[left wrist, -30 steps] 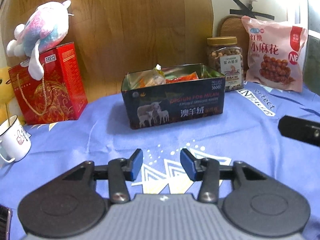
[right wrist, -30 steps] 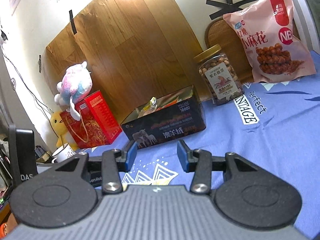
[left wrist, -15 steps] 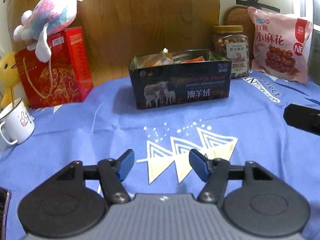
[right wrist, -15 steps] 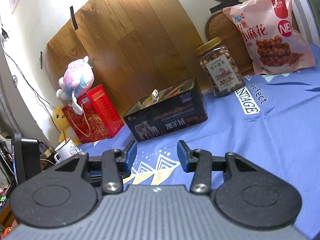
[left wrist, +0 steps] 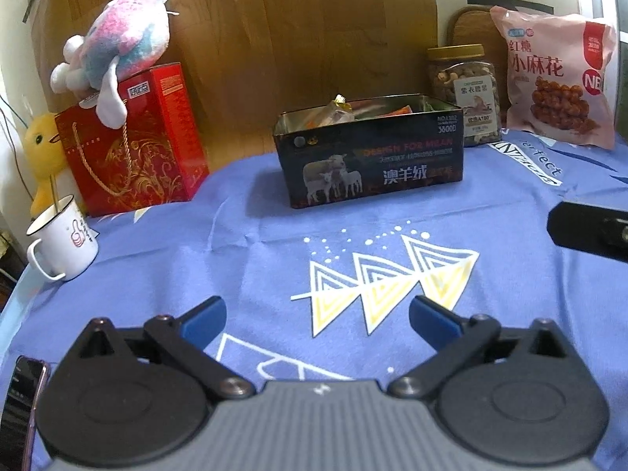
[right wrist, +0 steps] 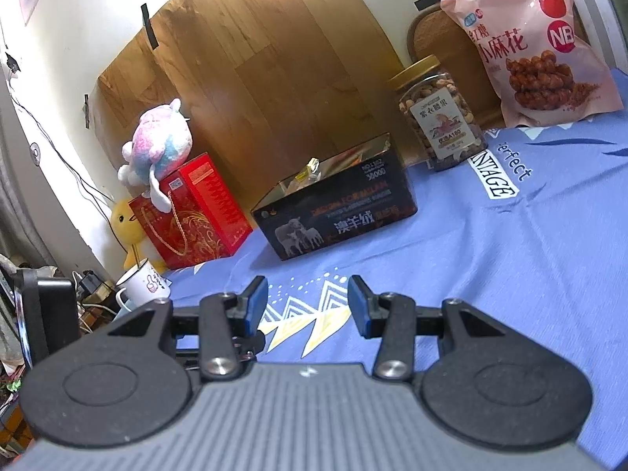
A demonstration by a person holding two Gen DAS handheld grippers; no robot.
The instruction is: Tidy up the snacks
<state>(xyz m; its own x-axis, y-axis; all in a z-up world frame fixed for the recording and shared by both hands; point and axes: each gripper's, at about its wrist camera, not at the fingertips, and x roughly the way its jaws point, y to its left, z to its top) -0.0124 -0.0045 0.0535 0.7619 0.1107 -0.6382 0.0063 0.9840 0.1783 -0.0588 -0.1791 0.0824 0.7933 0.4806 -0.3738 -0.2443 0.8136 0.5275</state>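
A dark tin box (left wrist: pixel 373 161) with sheep printed on it stands open on the blue cloth; snack packets (left wrist: pixel 341 112) lie inside. It also shows in the right wrist view (right wrist: pixel 337 212). My left gripper (left wrist: pixel 316 320) is wide open and empty, well in front of the box. My right gripper (right wrist: pixel 308 306) is open and empty, also short of the box. A nut jar (left wrist: pixel 463 94) and a pink snack bag (left wrist: pixel 557 82) stand behind the box on the right.
A red gift box (left wrist: pixel 133 141) with a plush toy (left wrist: pixel 114 55) on top stands at the left. A white mug (left wrist: pixel 62 241) sits near the cloth's left edge. A phone (left wrist: pixel 19 404) lies at the lower left. A wooden board (left wrist: pixel 274 39) leans behind.
My left gripper has drawn back from the tin box and its jaws have opened much wider. My right gripper has drawn back slightly; its opening is unchanged.
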